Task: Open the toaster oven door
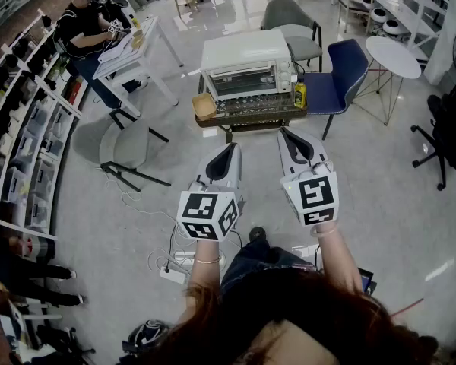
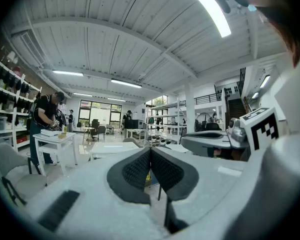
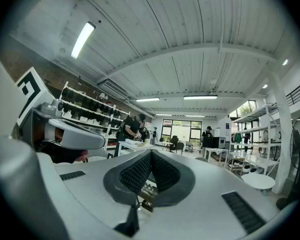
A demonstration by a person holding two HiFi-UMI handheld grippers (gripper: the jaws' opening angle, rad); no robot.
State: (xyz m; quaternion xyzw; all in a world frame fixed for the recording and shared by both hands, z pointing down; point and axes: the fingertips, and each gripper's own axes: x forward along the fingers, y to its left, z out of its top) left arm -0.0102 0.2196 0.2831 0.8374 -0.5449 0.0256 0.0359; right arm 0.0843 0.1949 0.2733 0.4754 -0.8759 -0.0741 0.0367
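A white toaster oven stands on a low dark table ahead of me, its glass door closed. Both grippers hang in the air well short of it, side by side. My left gripper is shut with nothing in it; its black pads meet at the tips. My right gripper is shut and empty too, pads touching. In the left gripper view the oven's white top peeks over the jaws; the right gripper shows at that view's right.
A yellow bottle and a small cardboard box sit on the table beside the oven. A blue chair, grey chairs, a round white table and a person at a white desk surround it. Cables and a power strip lie on the floor.
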